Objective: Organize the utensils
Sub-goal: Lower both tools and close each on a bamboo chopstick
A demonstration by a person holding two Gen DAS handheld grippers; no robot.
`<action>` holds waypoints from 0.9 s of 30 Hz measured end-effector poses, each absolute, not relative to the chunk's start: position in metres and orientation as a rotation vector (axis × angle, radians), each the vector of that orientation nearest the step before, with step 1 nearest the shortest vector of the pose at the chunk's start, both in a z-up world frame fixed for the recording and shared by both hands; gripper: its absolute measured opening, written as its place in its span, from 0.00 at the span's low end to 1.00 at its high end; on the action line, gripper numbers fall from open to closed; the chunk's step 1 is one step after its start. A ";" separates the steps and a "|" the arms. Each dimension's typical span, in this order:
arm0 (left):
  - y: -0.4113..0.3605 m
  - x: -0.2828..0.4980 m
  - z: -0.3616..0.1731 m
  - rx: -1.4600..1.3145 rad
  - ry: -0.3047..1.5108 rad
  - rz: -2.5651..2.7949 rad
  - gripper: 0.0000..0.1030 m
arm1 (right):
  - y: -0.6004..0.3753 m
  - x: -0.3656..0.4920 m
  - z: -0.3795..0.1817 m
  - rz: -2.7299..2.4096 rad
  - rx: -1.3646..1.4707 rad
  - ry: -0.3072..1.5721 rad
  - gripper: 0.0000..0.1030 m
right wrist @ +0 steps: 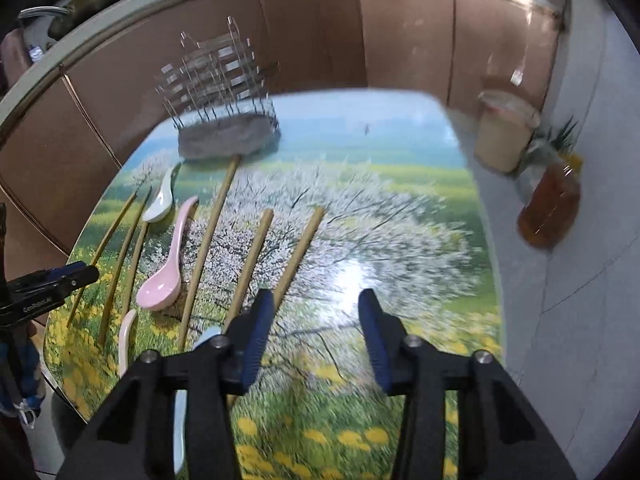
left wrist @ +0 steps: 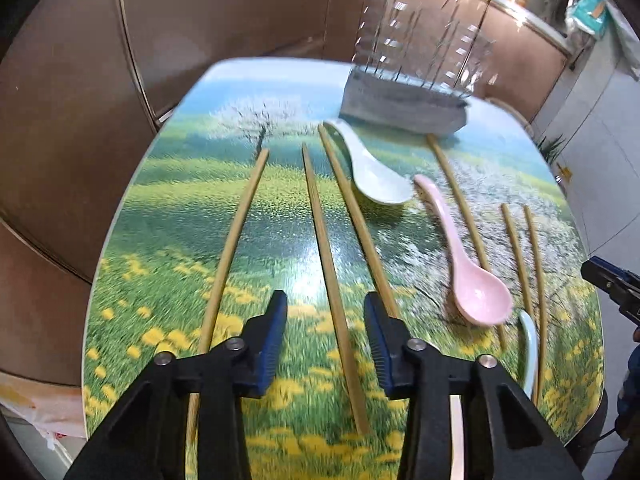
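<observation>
Several bamboo chopsticks (left wrist: 328,264) lie lengthwise on the landscape-print table (left wrist: 168,216). A white spoon (left wrist: 372,172) and a pink spoon (left wrist: 468,260) lie among them; a pale blue spoon (left wrist: 530,352) lies near the front edge. A wire utensil rack (left wrist: 412,80) on a grey base stands at the far end. My left gripper (left wrist: 325,300) is open and empty above a chopstick. My right gripper (right wrist: 316,300) is open and empty above the table (right wrist: 400,200), right of two chopsticks (right wrist: 298,252). The pink spoon (right wrist: 168,268) and the rack (right wrist: 224,96) show there too.
Brown cabinet fronts (left wrist: 220,20) run behind the table. A cream lidded container (right wrist: 504,136), an amber jar (right wrist: 550,208) and a small plant (right wrist: 556,136) stand on the floor to the right. The right gripper shows at the left wrist view's right edge (left wrist: 612,284).
</observation>
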State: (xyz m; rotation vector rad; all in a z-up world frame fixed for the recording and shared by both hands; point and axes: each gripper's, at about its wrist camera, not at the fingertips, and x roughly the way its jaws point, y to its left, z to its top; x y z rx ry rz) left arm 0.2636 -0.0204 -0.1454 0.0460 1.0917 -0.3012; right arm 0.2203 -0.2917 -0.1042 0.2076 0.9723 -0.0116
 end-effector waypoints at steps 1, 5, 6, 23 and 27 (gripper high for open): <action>-0.022 0.271 -0.149 0.041 1.115 -0.305 0.30 | -0.292 0.230 -0.109 0.004 0.219 1.001 0.38; -0.025 0.297 -0.160 0.021 1.209 -0.316 0.20 | -0.299 0.259 -0.125 0.050 0.267 1.106 0.38; -0.026 0.303 -0.161 0.027 1.227 -0.318 0.20 | -0.301 0.264 -0.128 0.058 0.277 1.127 0.38; -0.053 0.349 -0.164 0.143 1.401 -0.323 0.20 | -0.289 0.348 -0.143 0.047 0.163 1.362 0.38; -0.054 0.362 -0.166 0.147 1.451 -0.321 0.20 | -0.275 0.366 -0.147 0.034 0.098 1.408 0.35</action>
